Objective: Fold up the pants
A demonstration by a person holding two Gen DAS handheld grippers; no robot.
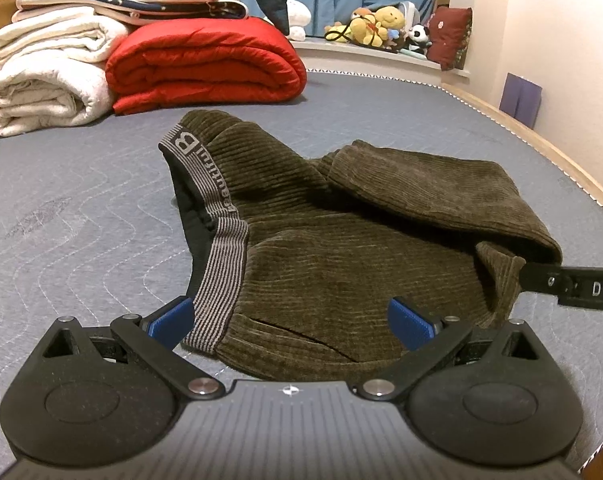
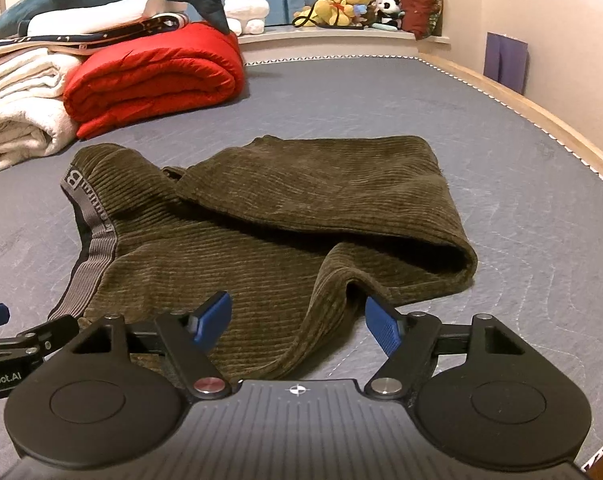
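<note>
— On the bed [image 1: 81,200], near its front edge, lie the pants [image 1: 341,248], olive corduroy, the legs folded back over the seat and the striped waistband [image 1: 221,256] off to the left.

— And the two tools?

— Both are held low and level just in front of the cloth. The left gripper [image 1: 291,322] has its blue fingers [image 1: 171,320] spread wide, one by the waistband, the other over the near hem; nothing is between them. The right gripper [image 2: 297,326] is likewise agape, its fingers [image 2: 383,328] either side of a raised fold at the near right corner of the pants.

— Does one camera catch more?

— The left wrist view shows a black arm of the right tool poking in beside the folded leg. The right wrist view shows the whole folded leg lying flat, and the left tool's blue tip at the far left edge. Behind, a red quilt [image 2: 153,76] and white blankets [image 1: 45,76] are stacked.
</note>
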